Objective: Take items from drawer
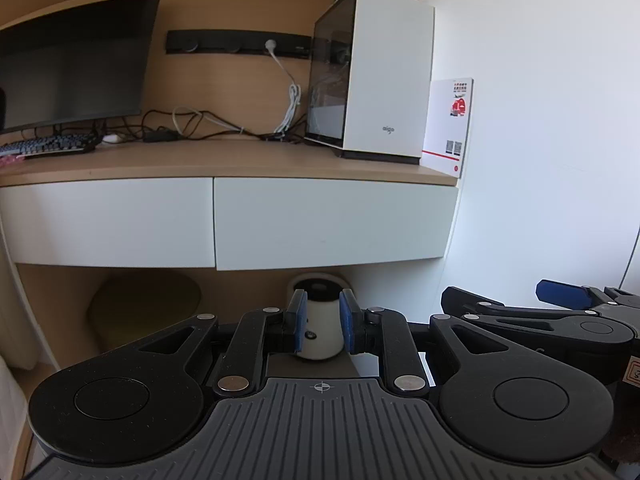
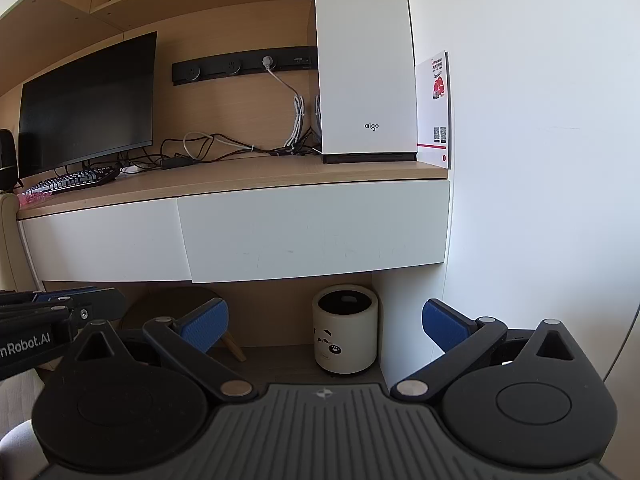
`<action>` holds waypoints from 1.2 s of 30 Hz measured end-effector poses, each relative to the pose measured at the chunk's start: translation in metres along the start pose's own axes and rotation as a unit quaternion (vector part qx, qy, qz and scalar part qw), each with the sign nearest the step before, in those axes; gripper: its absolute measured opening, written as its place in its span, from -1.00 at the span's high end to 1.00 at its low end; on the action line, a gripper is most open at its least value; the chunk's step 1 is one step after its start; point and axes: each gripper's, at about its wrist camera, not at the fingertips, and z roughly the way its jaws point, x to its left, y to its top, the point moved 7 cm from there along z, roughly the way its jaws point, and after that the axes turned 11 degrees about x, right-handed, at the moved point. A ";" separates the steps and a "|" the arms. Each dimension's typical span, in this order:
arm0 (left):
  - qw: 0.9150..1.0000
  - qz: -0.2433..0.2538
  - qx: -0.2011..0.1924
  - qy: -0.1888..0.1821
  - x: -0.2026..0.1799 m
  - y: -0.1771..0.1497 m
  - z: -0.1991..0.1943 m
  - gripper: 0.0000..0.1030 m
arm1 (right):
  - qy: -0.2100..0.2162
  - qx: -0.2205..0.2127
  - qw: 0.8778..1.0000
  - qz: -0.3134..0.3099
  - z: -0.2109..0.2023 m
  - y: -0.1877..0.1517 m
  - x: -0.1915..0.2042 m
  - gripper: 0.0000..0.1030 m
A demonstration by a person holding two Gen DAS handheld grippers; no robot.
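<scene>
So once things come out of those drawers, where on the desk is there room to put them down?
The desktop is bare along its front edge, from the keyboard across to the white computer case. Behind that strip the tangled cables crowd the back, and the monitor fills the left.

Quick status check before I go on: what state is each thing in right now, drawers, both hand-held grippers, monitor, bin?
Right drawer: closed, front flush.
Left drawer: closed.
Left hand-held gripper: partly open, holding nothing; bin only lines up behind it.
Right hand-held gripper: wide open, holding nothing.
Monitor: screen dark.
Bin: upright under the desk.
</scene>
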 end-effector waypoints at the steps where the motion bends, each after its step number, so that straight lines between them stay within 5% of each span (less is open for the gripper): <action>1: 1.000 0.000 0.000 0.001 0.000 0.000 0.000 0.59 | 0.000 0.000 1.000 0.000 0.000 0.000 0.000 -1.00; 36: 1.000 -0.002 0.001 0.002 0.001 0.001 0.002 0.59 | 0.004 0.001 1.000 0.002 0.000 0.002 -0.003 -1.00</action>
